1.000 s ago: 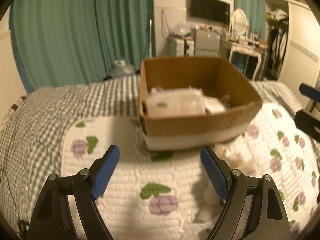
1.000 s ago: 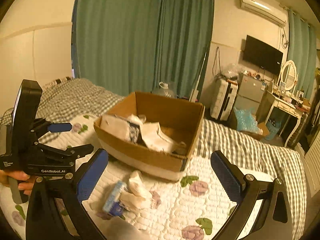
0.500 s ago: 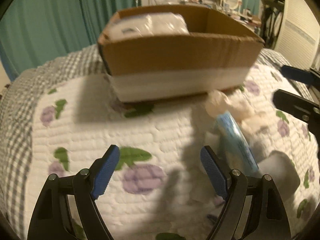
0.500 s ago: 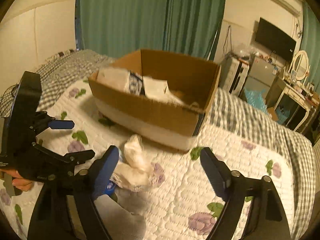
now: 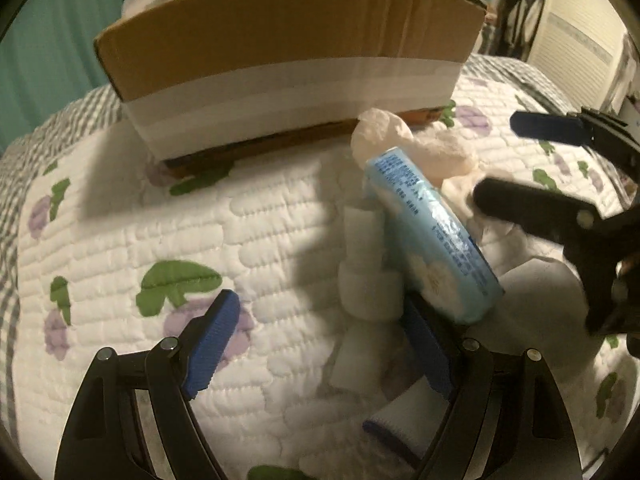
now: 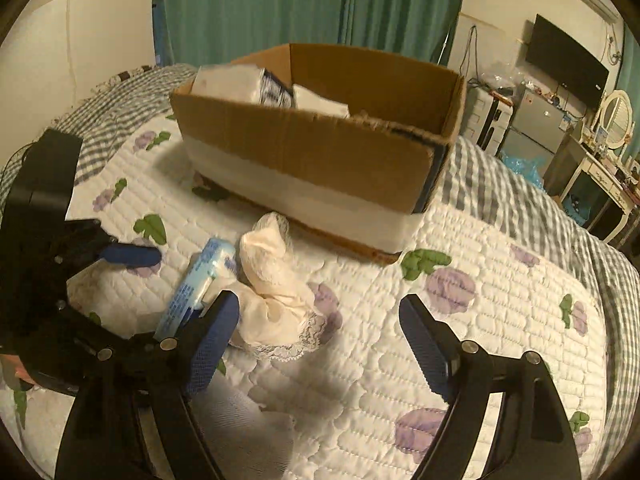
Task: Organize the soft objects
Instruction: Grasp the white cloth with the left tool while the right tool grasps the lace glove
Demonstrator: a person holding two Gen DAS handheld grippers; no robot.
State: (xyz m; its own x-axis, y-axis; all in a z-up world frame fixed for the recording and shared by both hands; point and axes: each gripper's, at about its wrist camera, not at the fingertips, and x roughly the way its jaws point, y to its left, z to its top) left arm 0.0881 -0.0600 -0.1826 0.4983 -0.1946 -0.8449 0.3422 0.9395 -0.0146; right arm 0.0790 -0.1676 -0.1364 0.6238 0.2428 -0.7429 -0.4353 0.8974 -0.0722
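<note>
A cardboard box (image 5: 288, 40) with a white taped band stands on the quilt and holds white soft packs (image 6: 236, 84). In front of it lie a light blue tissue pack (image 5: 432, 236), a cream lace-trimmed cloth (image 6: 276, 280) and small white rolls (image 5: 368, 284). My left gripper (image 5: 320, 340) is open, low over the quilt, its right finger beside the blue pack and the rolls. My right gripper (image 6: 320, 344) is open, its left finger next to the cream cloth and the blue pack (image 6: 200, 280). It also shows in the left wrist view (image 5: 560, 168).
The quilt (image 6: 480, 320) is white with purple flowers on a grey checked bedspread (image 6: 520, 208). Green curtains (image 6: 304, 4) hang behind the bed. A TV (image 6: 568, 60), a small fridge (image 6: 532, 124) and a dressing table (image 6: 604, 168) stand at the far right.
Both grippers have come down and closer to the pile in front of the box. The blue pack and the cloth now lie right at the fingers. Both stay open.
</note>
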